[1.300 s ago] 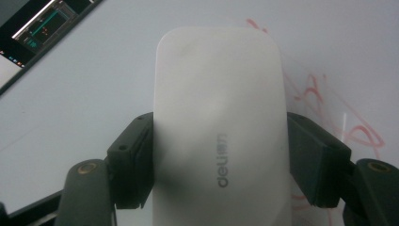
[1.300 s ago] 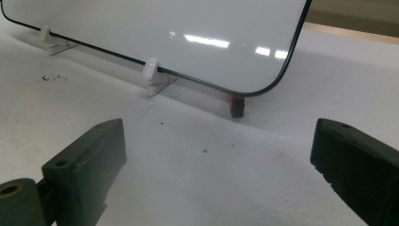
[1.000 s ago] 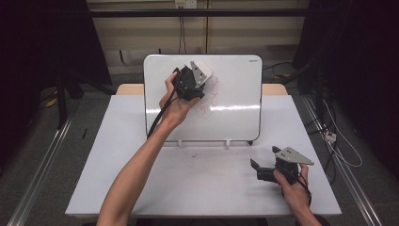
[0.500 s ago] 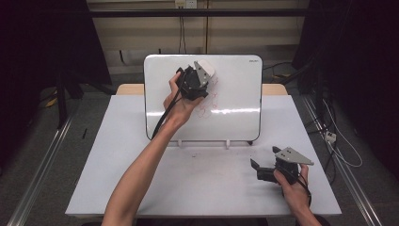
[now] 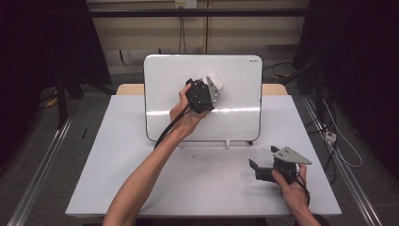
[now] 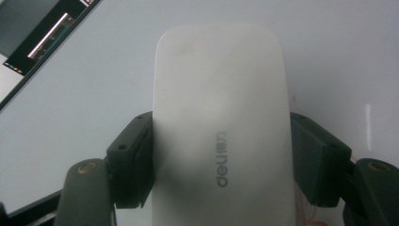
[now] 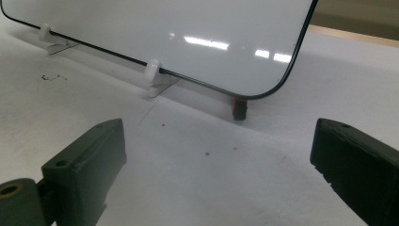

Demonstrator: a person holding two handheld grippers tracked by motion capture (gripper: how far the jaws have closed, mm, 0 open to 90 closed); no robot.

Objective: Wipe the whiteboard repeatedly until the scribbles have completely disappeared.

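Up against the upright, glossy white rectangular whiteboard with its thin black rim (image 5: pixel 235 70), the high view shows the left gripper (image 5: pixel 210 88) holding a smooth white plastic eraser block with rounded corners (image 5: pixel 216 81) flat on the board's upper middle, while the right gripper (image 5: pixel 254 168) rests low on the pale grey bench (image 5: pixel 117 155) near its front right corner, well apart from the board. By my judgement the wiping of the board is the step in hand; the next move calls for keeping the eraser pressed flat and sweeping it over the faint red traces without tipping the board on its small white clip feet (image 5: pixel 227 142)

Along the left gripper view, both black jaws are clamped tight on the eraser's two long sides (image 6: pixel 219 122), its face turned to the camera; thin red marks (image 6: pixel 310 214) show on the board just beside the lower right jaw

Across the right gripper view, the jaws stand wide apart with nothing between them, only bare bench, and beyond lie the board's lower edge, a white clip foot (image 7: pixel 153 75) and a small dark red-topped piece (image 7: pixel 240 108) under the corner. No containers are on the bench
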